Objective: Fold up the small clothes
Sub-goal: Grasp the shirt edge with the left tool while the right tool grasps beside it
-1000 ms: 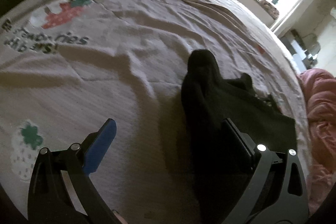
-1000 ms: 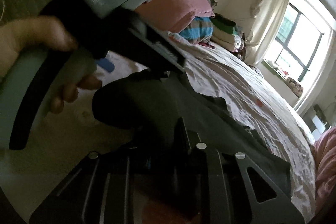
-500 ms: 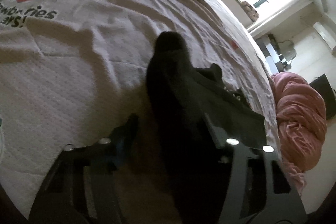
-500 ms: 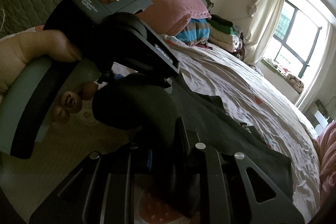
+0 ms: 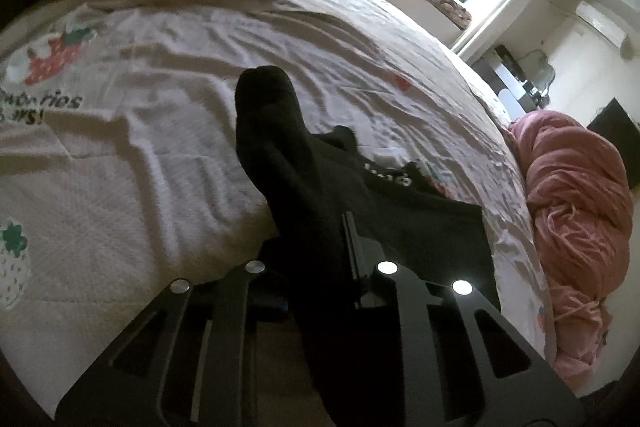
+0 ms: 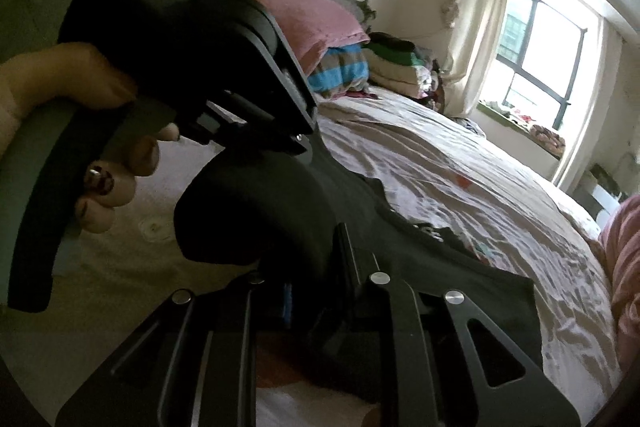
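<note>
Left wrist: both grippers' jaws are clamped on the black garment (image 5: 320, 211).

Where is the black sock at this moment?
In both wrist views the black sock is centre frame, pinched in the left tongs and the right tongs, above the strawberry-print bedsheet, beside the black garment.

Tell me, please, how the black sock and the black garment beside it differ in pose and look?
The black sock is lifted off the bed, clamped by both grippers; the black garment lies spread flat on the bedsheet. The sock is narrow, rounded and plain; the garment is broad, with small white lettering. Both are black fabric.
</note>
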The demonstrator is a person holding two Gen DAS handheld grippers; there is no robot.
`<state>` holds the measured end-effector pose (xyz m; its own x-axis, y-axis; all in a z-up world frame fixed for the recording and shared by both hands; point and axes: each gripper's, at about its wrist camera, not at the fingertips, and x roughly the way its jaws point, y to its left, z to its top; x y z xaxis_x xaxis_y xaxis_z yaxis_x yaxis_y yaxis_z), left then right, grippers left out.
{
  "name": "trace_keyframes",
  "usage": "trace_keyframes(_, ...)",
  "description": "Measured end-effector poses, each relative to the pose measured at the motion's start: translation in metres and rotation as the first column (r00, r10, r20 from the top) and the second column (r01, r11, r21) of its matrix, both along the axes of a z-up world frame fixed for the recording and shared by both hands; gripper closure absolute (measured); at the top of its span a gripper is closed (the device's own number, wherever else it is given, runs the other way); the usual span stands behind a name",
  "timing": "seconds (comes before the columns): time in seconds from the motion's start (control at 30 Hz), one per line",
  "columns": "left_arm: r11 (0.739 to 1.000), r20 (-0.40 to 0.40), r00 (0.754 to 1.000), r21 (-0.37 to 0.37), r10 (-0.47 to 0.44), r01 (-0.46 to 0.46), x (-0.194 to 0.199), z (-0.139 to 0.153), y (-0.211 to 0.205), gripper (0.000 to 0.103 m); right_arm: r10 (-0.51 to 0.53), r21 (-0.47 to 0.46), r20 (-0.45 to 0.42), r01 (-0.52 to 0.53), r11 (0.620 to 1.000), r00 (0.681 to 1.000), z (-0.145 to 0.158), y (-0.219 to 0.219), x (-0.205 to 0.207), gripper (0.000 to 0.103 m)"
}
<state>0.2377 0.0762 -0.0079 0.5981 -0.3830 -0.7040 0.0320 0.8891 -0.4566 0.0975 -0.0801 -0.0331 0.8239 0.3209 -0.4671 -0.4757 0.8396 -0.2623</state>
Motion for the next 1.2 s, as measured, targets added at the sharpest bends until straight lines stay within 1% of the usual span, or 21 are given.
trace_keyframes(0.1,1.0,0.012,1.0,0.018,-0.01,0.01,-0.005,0.012,-0.013,0.091,-0.021,0.029,-0.003,0.021,0.999,1.0,0.005,-0.012,-0.003,0.087)
trace_keyframes(0.33,0.999,0.034,0.999,0.041,-0.031,0.029,-0.014,0.03,-0.041,0.091,-0.063,0.089,-0.012,0.064,0.994,0.998,0.015,-0.04,-0.01,0.088)
trace_keyframes(0.67,0.993,0.041,0.996,0.085,-0.08,0.076,-0.018,0.047,-0.084,0.091,-0.109,0.162,-0.036,0.113,0.98,0.993,0.022,-0.079,-0.014,0.088)
trace_keyframes(1.0,0.984,0.028,0.991,0.13,-0.129,0.124,-0.018,0.05,-0.123,0.091,-0.155,0.233,-0.083,0.17,0.957,0.984,0.021,-0.115,-0.015,0.088)
trace_keyframes(1.2,0.978,0.008,0.988,0.142,-0.156,0.153,-0.014,0.047,-0.147,0.091,-0.176,0.269,-0.118,0.202,0.942,0.977,0.019,-0.136,-0.015,0.088)
